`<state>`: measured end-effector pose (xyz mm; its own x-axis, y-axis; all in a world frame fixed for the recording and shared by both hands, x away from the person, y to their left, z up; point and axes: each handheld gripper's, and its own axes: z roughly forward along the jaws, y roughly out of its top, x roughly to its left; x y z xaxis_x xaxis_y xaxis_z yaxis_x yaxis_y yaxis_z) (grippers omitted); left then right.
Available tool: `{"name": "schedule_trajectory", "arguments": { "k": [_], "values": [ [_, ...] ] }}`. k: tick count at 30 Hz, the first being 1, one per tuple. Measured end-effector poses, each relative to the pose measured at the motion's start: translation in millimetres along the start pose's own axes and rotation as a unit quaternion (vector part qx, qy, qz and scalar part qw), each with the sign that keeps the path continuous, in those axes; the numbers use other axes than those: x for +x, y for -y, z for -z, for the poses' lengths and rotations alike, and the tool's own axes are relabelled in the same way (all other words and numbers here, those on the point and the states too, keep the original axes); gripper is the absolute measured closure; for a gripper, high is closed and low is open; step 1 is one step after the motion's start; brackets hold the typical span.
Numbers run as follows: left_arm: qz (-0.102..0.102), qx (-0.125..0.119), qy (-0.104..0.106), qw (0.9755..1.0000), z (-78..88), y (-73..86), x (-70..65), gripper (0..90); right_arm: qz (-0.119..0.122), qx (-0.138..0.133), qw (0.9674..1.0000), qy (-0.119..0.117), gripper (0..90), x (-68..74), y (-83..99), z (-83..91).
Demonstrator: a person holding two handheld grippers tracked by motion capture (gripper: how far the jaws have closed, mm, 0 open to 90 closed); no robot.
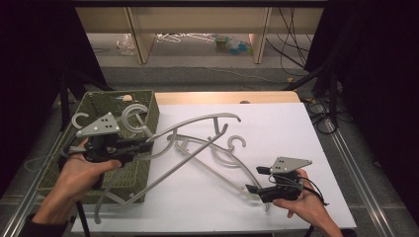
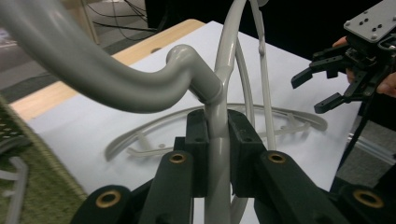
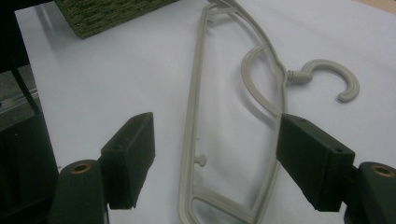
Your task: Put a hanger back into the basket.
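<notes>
Left gripper (image 1: 148, 145) was clamped on a grey hanger (image 1: 197, 123), jaws pinched tight on the thin bar just below the neck, seen close in the left gripper view (image 2: 215, 140). Grip near the neck probably kept the hanger from swinging while it hung lifted and tilted over the white sheet (image 1: 296, 128), its far arm pointing toward 2 o'clock from the jaws, its lower end trailing toward 7 o'clock past the green woven basket (image 1: 148, 101). More hangers sat in that basket, hooks up, so the held one looked headed in or out of it; can't tell which

Right gripper (image 1: 254, 179) had its jaws spread wide, nothing pressed between them. A second hanger (image 3: 201, 140) lay flat on the sheet right between and below the jaws, hook (image 3: 334, 79) at 1 o'clock from the gripper in the right gripper view. In the high view that hanger (image 1: 217, 158) ran off toward 10 o'clock from the right gripper. Looked lined up for a grab, pads apart from the plastic
</notes>
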<state>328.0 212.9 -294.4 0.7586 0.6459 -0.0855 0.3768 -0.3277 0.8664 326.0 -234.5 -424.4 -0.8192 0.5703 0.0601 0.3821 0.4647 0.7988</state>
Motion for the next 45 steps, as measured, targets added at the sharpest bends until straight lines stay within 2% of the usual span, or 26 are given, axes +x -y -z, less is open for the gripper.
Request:
{"name": "schedule_trajectory", "arguments": {
  "k": [2,4,8,10,12,13,14,20,21,22,25,26,27,28,29,32,35,36,37,38,39,41,42,45],
  "values": [
    [-0.007,0.002,-0.012,0.9999,7.9,-6.0,3.9,80.0,-0.001,0.003,1.0,0.002,29.2,-1.9,1.1,-0.6],
    [-0.01,0.002,-0.012,0.9999,9.2,-7.0,6.1,80.0,-0.009,0.006,0.9999,0.002,29.2,-2.2,1.9,-0.4],
    [-0.004,0.004,-0.026,0.9997,13.2,-10.0,16.2,80.0,-0.009,0.004,1.0,0.0,29.1,-1.7,2.2,-0.6],
    [0.003,0.006,-0.041,0.9991,15.9,-12.9,27.1,80.0,-0.005,0.003,1.0,0.001,28.9,-1.8,2.6,-1.8],
    [0.004,0.001,-0.045,0.999,17.0,-13.8,31.7,80.0,-0.004,0.003,1.0,0.0,28.9,-1.8,2.6,-2.0],
    [0.01,0.0,-0.058,0.9983,21.2,-16.4,41.2,80.0,-0.005,0.002,1.0,0.0,29.0,-1.8,2.6,-1.9],
    [0.01,0.0,-0.058,0.9983,21.2,-16.4,41.2,80.0,-0.005,0.002,1.0,0.0,29.0,-1.8,2.6,-1.9],
    [0.02,-0.004,-0.102,0.9946,33.0,-21.3,68.8,80.0,-0.008,-0.001,1.0,-0.005,28.9,-3.1,2.7,-0.8],
    [0.023,-0.004,-0.111,0.9935,35.0,-21.6,77.2,80.0,-0.007,0.001,1.0,-0.004,28.9,-3.3,2.9,-1.1],
    [0.023,-0.004,-0.111,0.9935,35.0,-21.6,77.2,80.0,-0.007,0.001,1.0,-0.004,28.9,-3.3,2.9,-1.1],
    [0.025,0.006,-0.12,0.9924,37.5,-21.7,90.0,79.9,-0.009,0.003,0.9999,-0.004,28.9,-2.9,3.2,-1.6],
    [0.024,0.017,-0.13,0.9911,38.6,-21.2,98.9,80.0,-0.01,0.002,0.9999,-0.005,29.0,-2.9,3.1,-1.6],
    [0.024,0.017,-0.13,0.9911,38.6,-21.2,98.9,79.9,-0.01,0.002,0.9999,-0.005,29.0,-2.9,3.1,-1.6],
    [0.022,0.025,-0.135,0.9902,38.6,-20.0,107.5,79.9,-0.011,0.002,0.9999,-0.005,28.9,-3.1,3.1,-1.6],
    [0.022,0.025,-0.135,0.9902,38.6,-20.0,107.5,79.9,-0.011,0.003,0.9999,-0.005,28.9,-3.1,3.4,-1.4],
    [0.032,0.033,-0.145,0.9883,38.9,-16.9,120.2,79.9,-0.011,0.003,0.9999,-0.004,28.9,-3.7,3.4,-1.3],
    [0.027,0.047,-0.158,0.9859,43.5,-14.4,133.0,79.9,-0.013,0.004,0.9999,-0.005,28.9,-4.1,3.8,-1.0],
    [0.031,0.046,-0.167,0.9844,44.5,-12.4,139.8,79.9,-0.012,0.002,0.9999,-0.004,28.9,-4.5,3.8,-1.6],
    [0.031,0.046,-0.167,0.9844,44.5,-12.4,139.8,79.9,-0.012,0.003,0.9999,-0.005,29.0,-4.4,3.8,-1.8],
    [0.02,0.055,-0.168,0.9841,46.2,-11.5,144.3,79.9,-0.012,0.003,0.9999,-0.005,29.0,-4.4,3.8,-1.8],
    [0.034,0.043,-0.173,0.9833,44.7,-10.3,146.1,79.9,-0.013,0.005,0.9999,-0.005,28.9,-4.1,4.0,-1.9],
    [0.031,0.048,-0.178,0.9824,46.8,-7.7,153.5,79.9,-0.013,0.006,0.9999,-0.006,28.9,-4.1,4.1,-1.8],
    [0.038,0.04,-0.181,0.9819,46.4,-6.1,155.8,79.9,-0.016,0.004,0.9999,-0.005,28.9,-4.2,4.0,-1.3],
    [0.04,0.04,-0.194,0.9794,48.2,-1.6,163.4,79.9,-0.015,0.003,0.9999,-0.003,29.0,-4.8,4.4,-1.1]
  ]
}}
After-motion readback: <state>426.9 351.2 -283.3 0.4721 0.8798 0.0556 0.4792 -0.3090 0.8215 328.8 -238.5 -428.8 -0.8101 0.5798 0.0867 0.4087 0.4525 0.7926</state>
